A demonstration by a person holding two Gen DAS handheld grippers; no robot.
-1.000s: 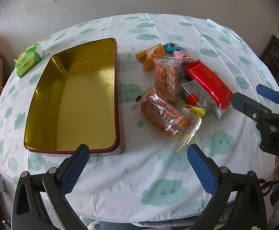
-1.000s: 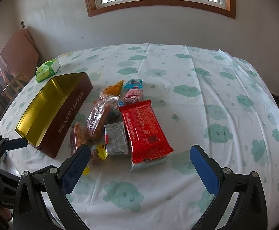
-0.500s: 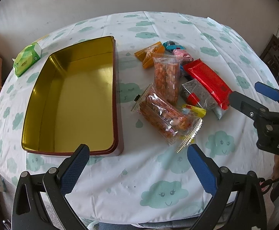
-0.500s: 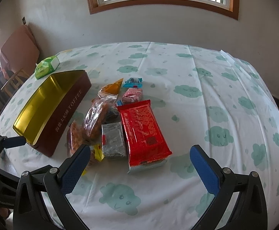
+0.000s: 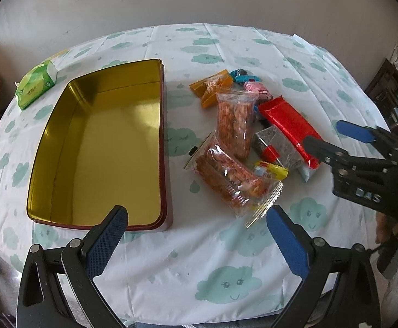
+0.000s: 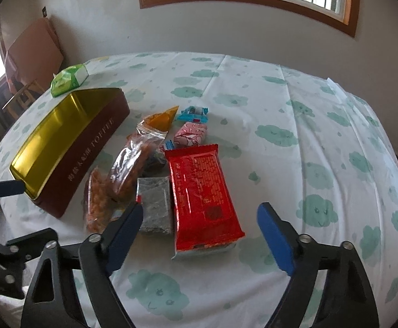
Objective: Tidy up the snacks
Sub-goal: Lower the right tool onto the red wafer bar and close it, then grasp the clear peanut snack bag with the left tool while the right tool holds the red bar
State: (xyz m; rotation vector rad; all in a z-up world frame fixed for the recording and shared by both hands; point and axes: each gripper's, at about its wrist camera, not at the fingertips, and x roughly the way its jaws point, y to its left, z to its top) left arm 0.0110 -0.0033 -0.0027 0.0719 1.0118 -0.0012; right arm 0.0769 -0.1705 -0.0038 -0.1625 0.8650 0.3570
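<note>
My right gripper [image 6: 199,220] has its jaws apart and closing, nothing pinched; the red packet [image 6: 200,188] lies between them just ahead, grey packet [image 6: 155,207] against my left pad. My left gripper [image 5: 196,225] jaws stand wide apart, empty, over bare tablecloth [image 5: 188,268]. The gold tin [image 5: 100,150] sits ahead of my left jaw, near corner by its tip. Snack pile [image 5: 234,164] ahead of the right jaw, beside the tin, none inside it. Green tissue pack [image 5: 35,86] beyond the tin.

Tin [image 5: 97,147] left on table [image 5: 199,259]; snack pile [image 5: 240,147] right; tissue pack [image 5: 35,86] behind tin.
</note>
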